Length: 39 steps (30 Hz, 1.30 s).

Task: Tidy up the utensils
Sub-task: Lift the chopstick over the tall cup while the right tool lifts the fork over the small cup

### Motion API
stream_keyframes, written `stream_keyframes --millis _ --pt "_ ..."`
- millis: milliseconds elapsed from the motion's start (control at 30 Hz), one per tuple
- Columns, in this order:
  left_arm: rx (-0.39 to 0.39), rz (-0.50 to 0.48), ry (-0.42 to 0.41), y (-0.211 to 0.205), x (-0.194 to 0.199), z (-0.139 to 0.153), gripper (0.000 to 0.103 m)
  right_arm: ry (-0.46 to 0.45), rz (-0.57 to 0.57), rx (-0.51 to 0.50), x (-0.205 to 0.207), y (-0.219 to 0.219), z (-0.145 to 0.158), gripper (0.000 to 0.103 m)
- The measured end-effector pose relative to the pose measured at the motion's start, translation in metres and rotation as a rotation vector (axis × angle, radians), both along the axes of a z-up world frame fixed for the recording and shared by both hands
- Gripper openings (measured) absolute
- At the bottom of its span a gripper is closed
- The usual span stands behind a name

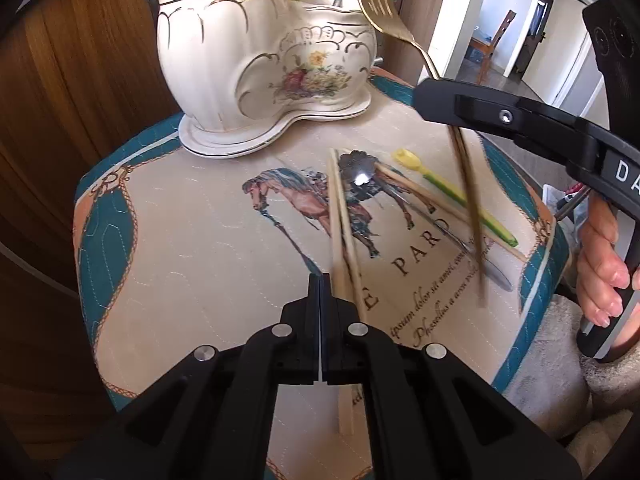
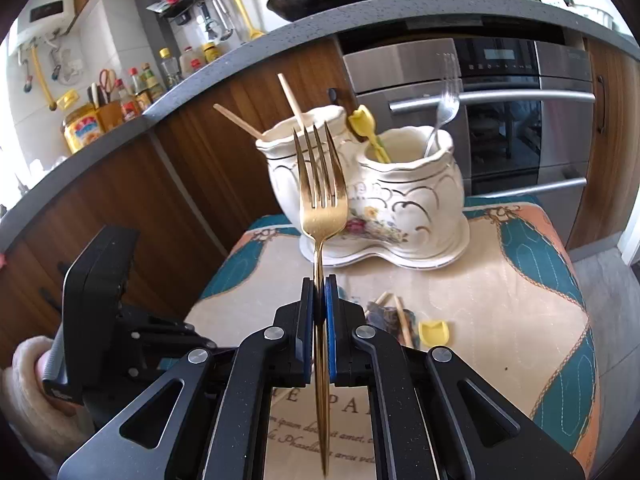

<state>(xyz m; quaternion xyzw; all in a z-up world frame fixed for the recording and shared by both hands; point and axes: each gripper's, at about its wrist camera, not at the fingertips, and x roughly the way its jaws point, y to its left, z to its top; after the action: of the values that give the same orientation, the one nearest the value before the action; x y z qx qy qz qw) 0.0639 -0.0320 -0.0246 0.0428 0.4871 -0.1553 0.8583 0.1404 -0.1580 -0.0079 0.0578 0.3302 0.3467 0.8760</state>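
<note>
Right tool (image 2: 319, 312) clamps gold fork (image 2: 320, 184) mid-handle, tines up, raised before ceramic holder (image 2: 400, 204). Left tool (image 1: 322, 292) pinches wooden chopstick (image 1: 339, 216) over the surface (image 1: 180, 232). Fork looks stiff, slick, light; grip mid-handle. Holder fragile.

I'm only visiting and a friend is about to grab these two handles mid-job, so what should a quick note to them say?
Right gripper: shut on the gold fork, tines up, held in the air in front of the ceramic holder.
Left gripper: shut on a wooden chopstick, low over the placemat.
Done: two chopsticks, a yellow spoon and a silver fork stand in the holder.
Left: both held pieces, plus another chopstick, a silver spoon and a yellow-green spoon lying on the placemat.
</note>
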Motion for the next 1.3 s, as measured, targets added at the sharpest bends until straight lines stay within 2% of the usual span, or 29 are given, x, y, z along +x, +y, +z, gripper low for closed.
stream_keyframes --millis 367,467,633,733,933,1067,1200,1300 --pt "0.032 -0.034 0.038 -0.009 0.0 -0.011 0.002 -0.029 -0.003 -0.012 -0.01 -0.004 0.009 0.006" --pt "0.048 -0.04 0.049 -0.015 0.008 -0.016 0.012 -0.043 -0.012 -0.01 -0.012 -0.008 0.01 0.006" --pt "0.084 -0.022 0.058 -0.023 0.022 -0.02 0.012 -0.062 -0.018 0.002 -0.016 -0.015 0.014 0.006" --pt "0.1 -0.015 0.054 -0.03 0.025 -0.022 0.006 -0.065 -0.022 0.009 -0.018 -0.019 0.015 0.006" --pt "0.074 -0.011 0.034 -0.022 0.019 -0.021 0.006 -0.098 -0.049 0.01 -0.023 -0.027 0.021 0.006" --pt "0.024 0.004 -0.025 0.001 0.008 -0.006 0.006 -0.118 -0.079 0.025 -0.023 -0.034 0.026 0.006" --pt "-0.081 0.011 -0.175 0.02 -0.007 0.025 0.006 -0.156 -0.118 0.027 -0.024 -0.037 0.032 0.007" --pt "-0.114 0.027 -0.302 0.028 -0.013 0.049 0.006 -0.182 -0.141 0.034 -0.023 -0.037 0.039 0.007"
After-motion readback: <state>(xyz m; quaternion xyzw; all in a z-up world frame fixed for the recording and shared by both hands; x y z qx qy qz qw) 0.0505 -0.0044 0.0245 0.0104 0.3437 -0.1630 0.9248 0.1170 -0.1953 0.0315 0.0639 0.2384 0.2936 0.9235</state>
